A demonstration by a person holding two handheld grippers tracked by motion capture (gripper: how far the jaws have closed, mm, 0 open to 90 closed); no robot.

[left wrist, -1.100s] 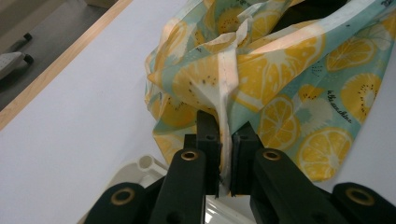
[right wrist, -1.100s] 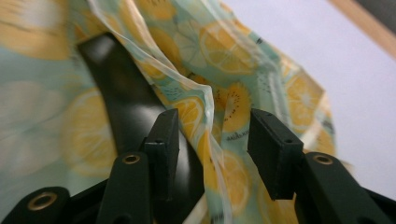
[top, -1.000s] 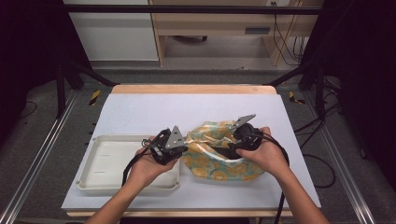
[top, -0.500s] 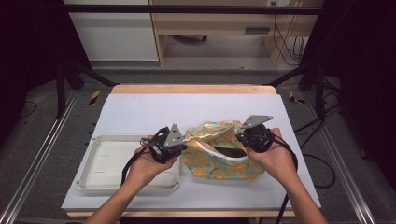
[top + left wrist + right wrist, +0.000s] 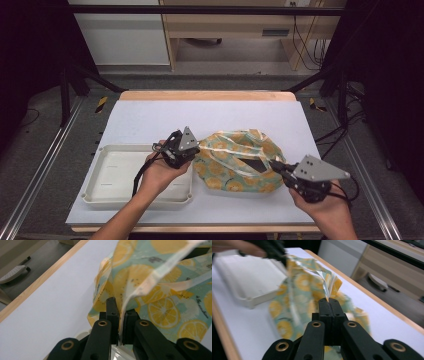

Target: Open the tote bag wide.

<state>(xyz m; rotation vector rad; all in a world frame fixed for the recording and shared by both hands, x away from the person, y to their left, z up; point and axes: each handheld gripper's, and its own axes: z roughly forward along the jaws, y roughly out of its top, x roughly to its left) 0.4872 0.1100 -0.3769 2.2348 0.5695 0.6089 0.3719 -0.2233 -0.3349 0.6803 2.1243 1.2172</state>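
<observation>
bag [image 5: 235,162]: soft, crinkly plastic pouch, teal with yellow lemon-slice print, pale translucent rim strip; lies on the table just right of centre, mouth pulled open into a dark slit toward 4 o'clock.
bag texture: glossy film, wrinkled and puckered where it is pinched; printed slices round, some small dark lettering between them in the left gripper view.
left gripper [image 5: 194,148]: black, grey three-cornered plate on top, at 9 o'clock of the bag; fingers [image 5: 111,312] narrow, clamped on a fold of the bag's rim, film sandwiched between the pads.
right gripper [image 5: 278,166]: black, same grey plate, at 4 o'clock of the bag near the table's front-right; fingers [image 5: 325,308] pressed together on a thin edge of the bag's rim, which sticks up just above the tips. Jaws have just been closing, with the film between them.
bag shape: stretched between the two grips, left edge lifted and tented, right edge drawn out to a point.
tray [image 5: 100,172]: white, rectangular, shallow, rounded corners, smooth matt plastic; at 9 o'clock of the bag, under the left hand [image 5: 162,172].
table [image 5: 150,117]: flat white sheet surface, pale wood edge strip along the far side.
right hand [image 5: 325,210]: at 5 o'clock of the bag, near the table's front edge.
</observation>
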